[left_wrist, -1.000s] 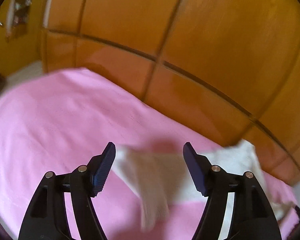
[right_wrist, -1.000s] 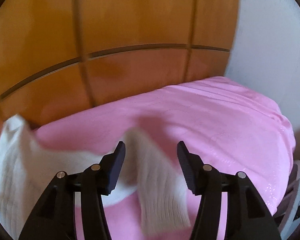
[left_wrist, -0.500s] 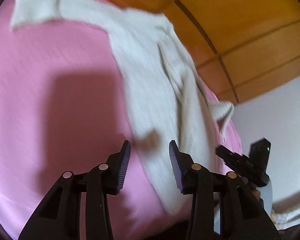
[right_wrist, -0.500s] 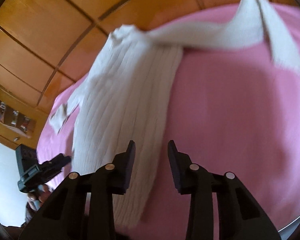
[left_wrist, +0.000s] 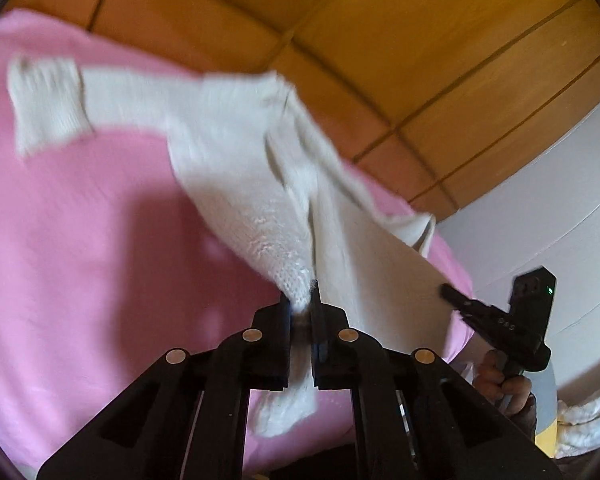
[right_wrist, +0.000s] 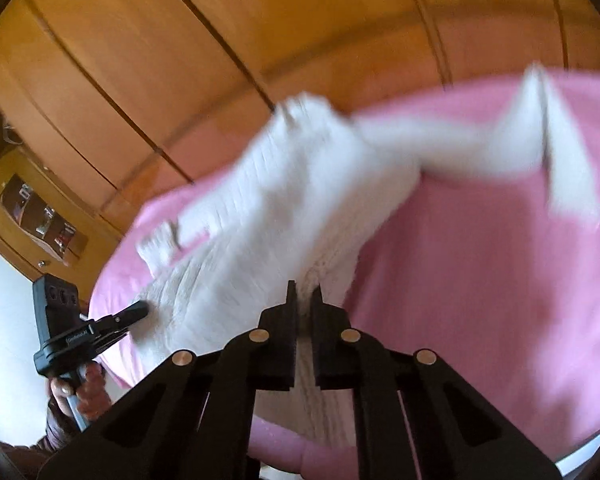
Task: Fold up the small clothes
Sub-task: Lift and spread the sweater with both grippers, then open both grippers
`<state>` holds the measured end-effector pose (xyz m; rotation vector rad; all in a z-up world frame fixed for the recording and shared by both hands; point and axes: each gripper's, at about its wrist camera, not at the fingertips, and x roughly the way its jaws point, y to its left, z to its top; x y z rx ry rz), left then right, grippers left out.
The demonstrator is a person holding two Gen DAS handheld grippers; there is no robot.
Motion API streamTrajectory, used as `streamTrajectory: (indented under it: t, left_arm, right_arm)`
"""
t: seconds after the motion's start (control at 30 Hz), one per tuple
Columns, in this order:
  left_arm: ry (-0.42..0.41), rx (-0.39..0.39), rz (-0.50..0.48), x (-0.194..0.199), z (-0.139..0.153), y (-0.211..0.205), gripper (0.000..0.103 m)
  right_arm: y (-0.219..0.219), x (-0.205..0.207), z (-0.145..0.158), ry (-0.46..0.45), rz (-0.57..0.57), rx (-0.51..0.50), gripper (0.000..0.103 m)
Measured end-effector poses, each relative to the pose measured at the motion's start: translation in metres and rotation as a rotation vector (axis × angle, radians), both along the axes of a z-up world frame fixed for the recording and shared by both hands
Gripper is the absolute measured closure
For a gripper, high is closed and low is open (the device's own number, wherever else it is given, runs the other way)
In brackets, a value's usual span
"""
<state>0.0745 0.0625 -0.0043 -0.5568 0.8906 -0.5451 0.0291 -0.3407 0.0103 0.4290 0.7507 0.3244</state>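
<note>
Cream rib-knit sweater lies spread over the pink bedsheet, hem toward the near edge, collar toward the wooden wardrobe doors at the back. One sleeve runs out flat to the side w/ its cuff on the sheet; the other sleeve is bunched along the body's far side. Frames are motion-blurred, so fine detail is lost.

Left gripper: jaws nearly together, pinching a hem corner, a tuft of knit showing between the pads. Right gripper: same, narrow, clamped on the opposite hem corner. Each wrist view also catches the other tool at the hem edge.

Handling, as a guess: knit looks soft, light, stretchy & limp, so it'll sag and drape btw the two grips rather than hold any shape. Not slippery; ribbing should give the pads good bite, and nothing fragile beyond snagging a loop. Hem corners seem the right hold for lifting the bottom toward the collar; for the sleeves, grab at cuff & shoulder seam. Keep both grips level or the fold likely goes skewed.
</note>
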Motion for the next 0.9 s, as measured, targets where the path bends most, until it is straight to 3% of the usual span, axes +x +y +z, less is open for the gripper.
streamTrajectory:
  t: [0.1, 0.2, 0.27, 0.37, 0.43, 0.5, 0.53, 0.57, 0.63, 0.67, 0.7, 0.77, 0.8, 0.83, 0.87, 0.9]
  left_arm:
    - [-0.04, -0.019, 0.034, -0.021, 0.033, 0.04, 0.097]
    - [-0.027, -0.025, 0.066, -0.032, 0.046, 0.071, 0.097]
    - [-0.006, 0.025, 0.093, -0.04, 0.041, 0.08, 0.097]
    - [0.081, 0.088, 0.12, -0.046, 0.009, 0.089, 0.097]
    - [0.145, 0.191, 0.136, -0.05, -0.022, 0.083, 0.097]
    - [0.177, 0.232, 0.14, -0.052, -0.045, 0.077, 0.096]
    - [0.183, 0.252, 0.157, -0.056, -0.051, 0.082, 0.096]
    - [0.184, 0.263, 0.162, -0.056, -0.055, 0.082, 0.096]
    - [0.186, 0.256, 0.149, -0.054, -0.062, 0.08, 0.08]
    - [0.178, 0.261, 0.155, -0.055, -0.065, 0.081, 0.06]
    - [0.168, 0.261, 0.164, -0.053, -0.064, 0.082, 0.049]
    - [0.166, 0.239, 0.176, -0.051, -0.072, 0.085, 0.048]
    - [0.175, 0.22, 0.172, -0.048, -0.076, 0.083, 0.05]
    - [0.182, 0.203, 0.163, -0.047, -0.079, 0.082, 0.057]
    - [0.19, 0.208, 0.14, -0.046, -0.085, 0.078, 0.084]
    - [0.194, 0.221, 0.117, -0.043, -0.087, 0.069, 0.097]
  right_arm:
    - [-0.012, -0.025, 0.039, -0.095, -0.016, -0.021, 0.098]
    - [-0.02, -0.046, 0.05, -0.111, -0.023, -0.046, 0.098]
    - [-0.022, -0.056, 0.039, -0.068, -0.033, -0.088, 0.098]
    - [-0.028, -0.057, 0.003, 0.051, -0.039, -0.092, 0.098]
    - [-0.03, -0.057, -0.027, 0.139, -0.039, -0.096, 0.096]
    - [-0.037, -0.055, -0.053, 0.209, -0.061, -0.067, 0.087]
    - [-0.04, -0.056, -0.061, 0.226, -0.086, -0.061, 0.069]
    - [-0.046, -0.055, -0.07, 0.24, -0.109, -0.039, 0.061]
    - [-0.052, -0.053, -0.079, 0.255, -0.127, -0.015, 0.055]
    - [-0.056, -0.051, -0.084, 0.268, -0.129, -0.009, 0.054]
    - [-0.055, -0.048, -0.091, 0.281, -0.12, 0.011, 0.054]
    - [-0.051, -0.042, -0.102, 0.301, -0.1, 0.031, 0.054]
    - [-0.044, -0.039, -0.109, 0.313, -0.088, 0.028, 0.054]
    - [-0.04, -0.037, -0.112, 0.315, -0.079, 0.019, 0.065]
    - [-0.031, -0.035, -0.112, 0.307, -0.066, -0.014, 0.079]
    - [-0.022, -0.034, -0.113, 0.305, -0.048, -0.028, 0.093]
